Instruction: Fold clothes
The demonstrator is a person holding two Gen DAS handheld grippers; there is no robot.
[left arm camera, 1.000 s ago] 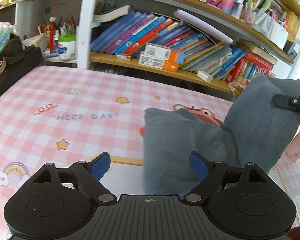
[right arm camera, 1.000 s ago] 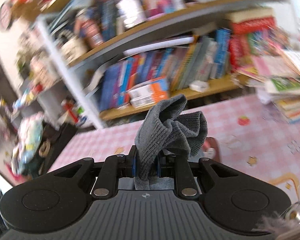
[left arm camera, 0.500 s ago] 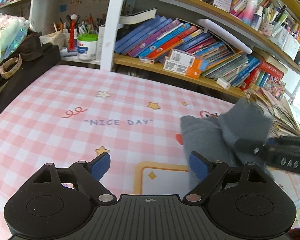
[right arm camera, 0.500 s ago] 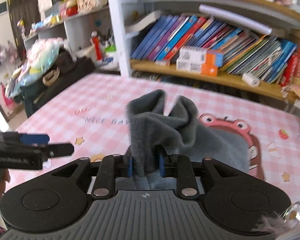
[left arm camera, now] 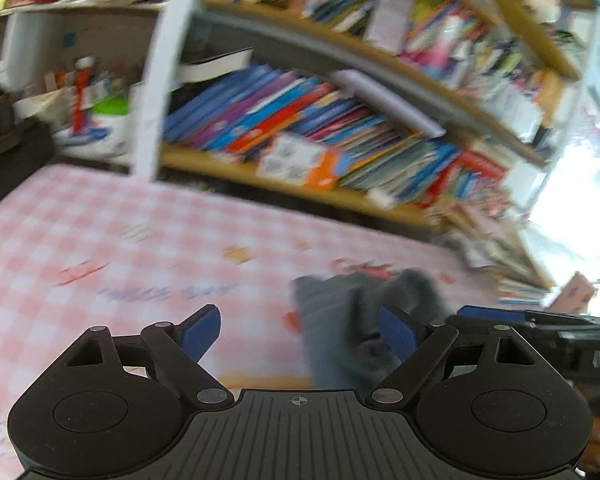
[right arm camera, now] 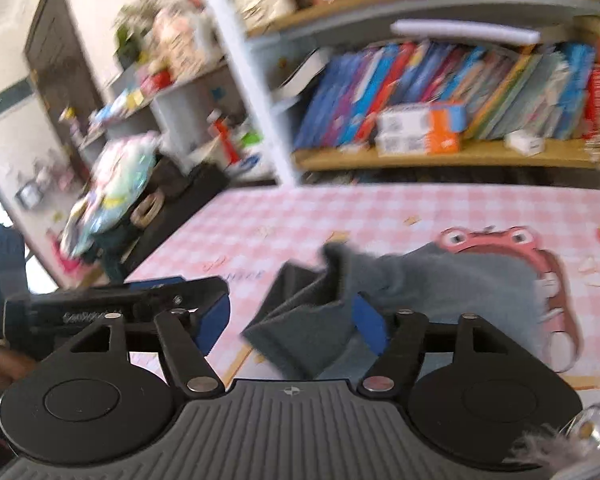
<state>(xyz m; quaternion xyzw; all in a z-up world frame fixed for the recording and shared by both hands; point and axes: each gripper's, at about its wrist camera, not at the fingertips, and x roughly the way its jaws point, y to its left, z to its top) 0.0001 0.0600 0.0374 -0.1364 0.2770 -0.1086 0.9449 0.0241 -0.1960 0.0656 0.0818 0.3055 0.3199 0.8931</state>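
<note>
Grey knit garment (right arm camera: 420, 280): soft, ribbed, lying on the pink checked tablecloth (right arm camera: 280, 220), part flat over a pink cartoon print, near edge rucked up in a loose peak between the blue pads of the right gripper (right arm camera: 288, 320). Seen also from the left wrist (left arm camera: 340, 320), bunched, just beyond the right-hand pad.

Right gripper: jaws spread wide, nothing clamped; cloth rising between the pads, contact with the right pad not settled because of blur.

Left gripper (left arm camera: 300, 330): jaws apart, empty, low over the tablecloth just beside the garment; shown again at lower left of the right wrist view (right arm camera: 120, 300).

Stage, as a judgement: fits either a fold just laid down and let go, or a fresh hold being sought on the raised edge; not told apart here.

Risks, as a judgement: limp peak likely to slump or spring open if left unpressed, spoiling any crease; jaws closing on the bunched part apt to take several layers at once; both grippers close together, collision possible; heavy motion blur, so aim uncertain.

Containers, farther off: wooden bookshelf (right arm camera: 440, 152) packed with leaning books (right arm camera: 380, 92) and an orange-and-white box (right arm camera: 420, 126); side shelf with a white tub (left arm camera: 108, 124) of pens, contents blurred.
</note>
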